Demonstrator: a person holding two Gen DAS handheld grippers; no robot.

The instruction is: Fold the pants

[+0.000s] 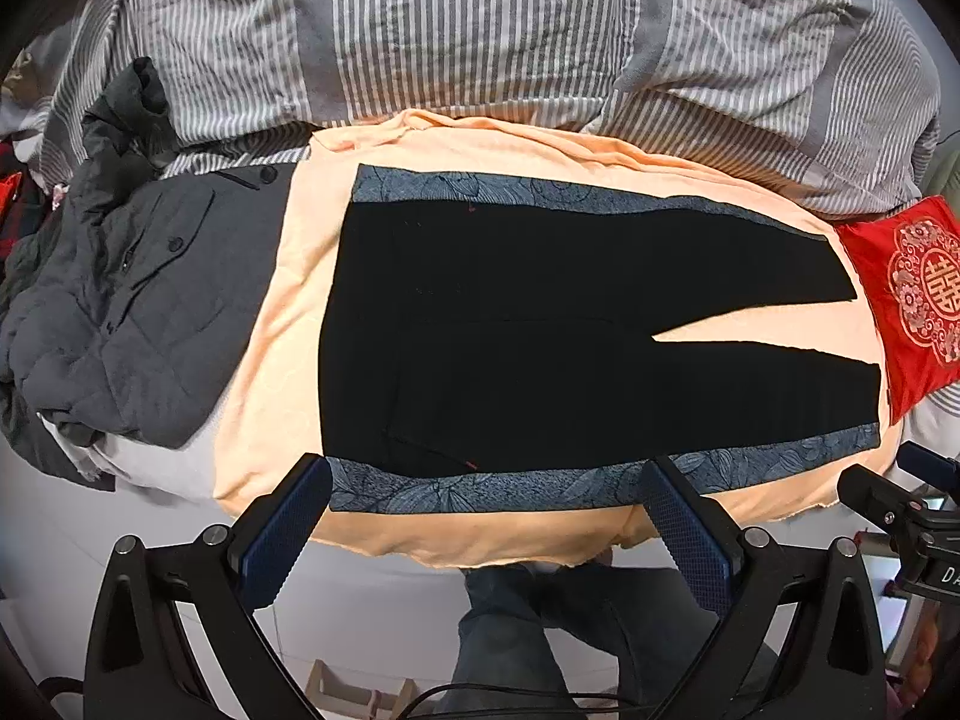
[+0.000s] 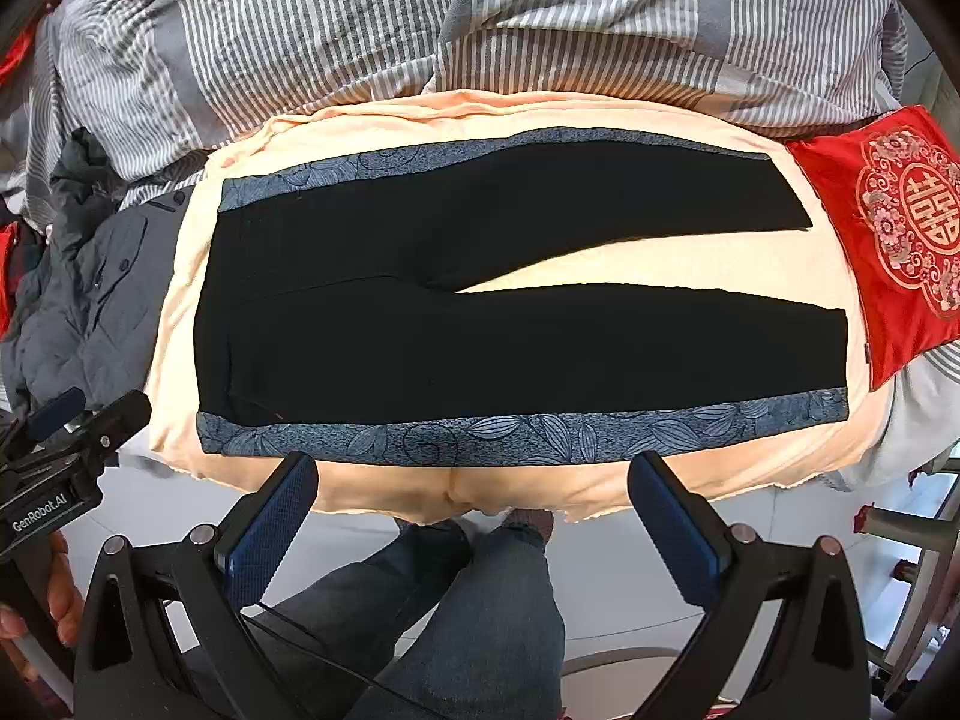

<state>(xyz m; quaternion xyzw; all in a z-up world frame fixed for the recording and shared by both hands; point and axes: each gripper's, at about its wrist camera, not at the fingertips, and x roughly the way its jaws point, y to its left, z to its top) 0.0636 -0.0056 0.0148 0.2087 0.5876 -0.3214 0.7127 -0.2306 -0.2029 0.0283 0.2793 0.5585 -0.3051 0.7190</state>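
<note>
**Pants laid flat, no fold made yet**

Your black pants with blue leaf-patterned side stripes (image 1: pixel 540 336) lie spread out on the peach cloth (image 1: pixel 282 324) covering the bed, straight ahead of both pairs of jaws. The waistband sits off to the left of the jaws and the two leg ends to the right, near the red embroidered cushion (image 2: pixel 894 222). The legs lie apart, with a wedge of peach cloth showing between them, so by my reading nothing is folded and every fold is left to do.

Your left gripper (image 1: pixel 489 519) has its jaws spread wide and holds nothing, hanging short of the near striped edge. Your right gripper (image 2: pixel 474 516) is the same: jaws spread, empty, just short of that edge. A dark grey quilted jacket (image 1: pixel 120 312) lies beyond the waistband, clear of the pants.
</note>
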